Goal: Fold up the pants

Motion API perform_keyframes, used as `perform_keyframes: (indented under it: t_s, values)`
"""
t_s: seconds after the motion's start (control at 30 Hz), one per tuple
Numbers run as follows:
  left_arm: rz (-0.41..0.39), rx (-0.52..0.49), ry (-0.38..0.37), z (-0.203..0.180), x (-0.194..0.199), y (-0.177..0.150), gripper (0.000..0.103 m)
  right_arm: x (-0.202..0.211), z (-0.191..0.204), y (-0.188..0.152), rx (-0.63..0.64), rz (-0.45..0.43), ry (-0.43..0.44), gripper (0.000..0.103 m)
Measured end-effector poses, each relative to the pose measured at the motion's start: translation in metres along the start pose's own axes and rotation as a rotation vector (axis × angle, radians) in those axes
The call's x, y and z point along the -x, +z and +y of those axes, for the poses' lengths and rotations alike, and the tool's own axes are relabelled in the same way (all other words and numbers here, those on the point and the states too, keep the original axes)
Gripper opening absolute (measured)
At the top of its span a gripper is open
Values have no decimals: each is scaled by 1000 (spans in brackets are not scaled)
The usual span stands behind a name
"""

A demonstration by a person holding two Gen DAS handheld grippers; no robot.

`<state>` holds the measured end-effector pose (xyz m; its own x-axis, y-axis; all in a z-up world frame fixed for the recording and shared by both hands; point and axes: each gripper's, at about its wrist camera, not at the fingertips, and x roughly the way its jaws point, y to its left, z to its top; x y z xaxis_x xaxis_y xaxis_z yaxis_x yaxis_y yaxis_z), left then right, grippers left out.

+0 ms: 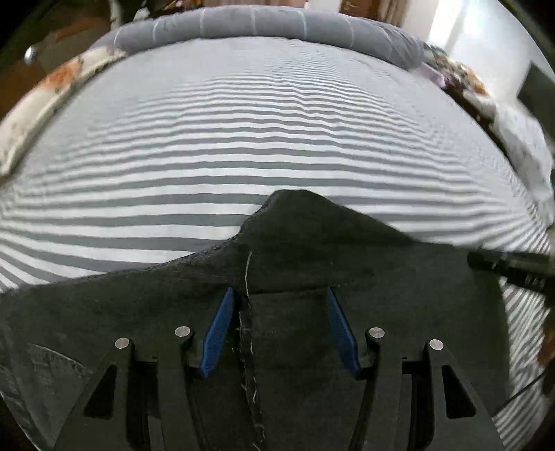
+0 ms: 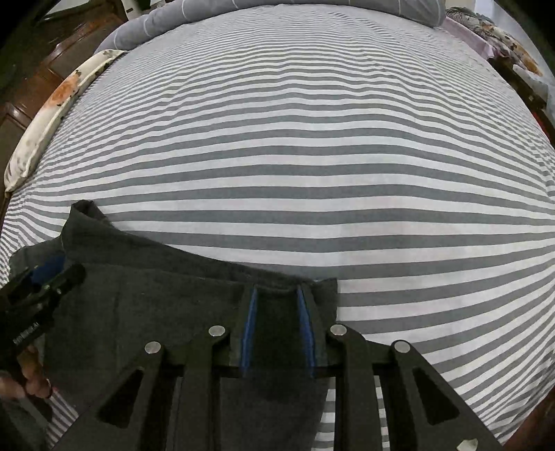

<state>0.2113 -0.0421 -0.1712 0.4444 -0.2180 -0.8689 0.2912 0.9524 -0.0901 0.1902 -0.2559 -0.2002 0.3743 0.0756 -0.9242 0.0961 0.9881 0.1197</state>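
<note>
Dark grey pants (image 1: 312, 236) lie at the near edge of a bed with a grey-and-white striped sheet (image 1: 242, 138). My left gripper (image 1: 281, 291) has its blue fingers (image 1: 218, 329) spread, with a fold of the pants draped over the tips and a frayed seam between them. My right gripper (image 2: 277, 289) has its blue fingers (image 2: 248, 329) fairly close, with the pants' (image 2: 156, 295) far right edge between them. The left gripper also shows at the left of the right wrist view (image 2: 41, 281), and the right gripper at the right of the left wrist view (image 1: 513, 267).
A grey rolled duvet (image 1: 260, 20) lies along the far end of the bed. A floral pillow (image 2: 52, 114) lies along the left edge. Floral bedding (image 2: 499, 31) is at the far right. Wooden furniture (image 2: 69, 45) stands left of the bed.
</note>
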Motion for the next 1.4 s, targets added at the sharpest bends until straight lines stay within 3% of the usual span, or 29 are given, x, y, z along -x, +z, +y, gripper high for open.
perform_keyframes:
  t_s: [0.13,0.2,0.43,0.7,1.03,1.1,1.4]
  values:
    - [30,-15,-37,2,17,-17,56,23,4,-21,19,-23,7,25]
    - [38,-17,-52,7,29,-32,56,28,8,-34,21,-20,18,36]
    - [48,-60,-28,1,54,-73,56,44,28,-109,67,24,2,38]
    - [64,-38,-32,-1,55,-90,56,46,29,-151,39,61,8,38]
    - [56,31,-90,13,59,-91,57,39,36,-156,53,77,-42,42]
    - [55,86,-120,26,68,-91,57,36,36,-150,58,79,-48,42]
    - [-54,293,-113,112,147,-91,57,32,40,-141,44,104,-55,45]
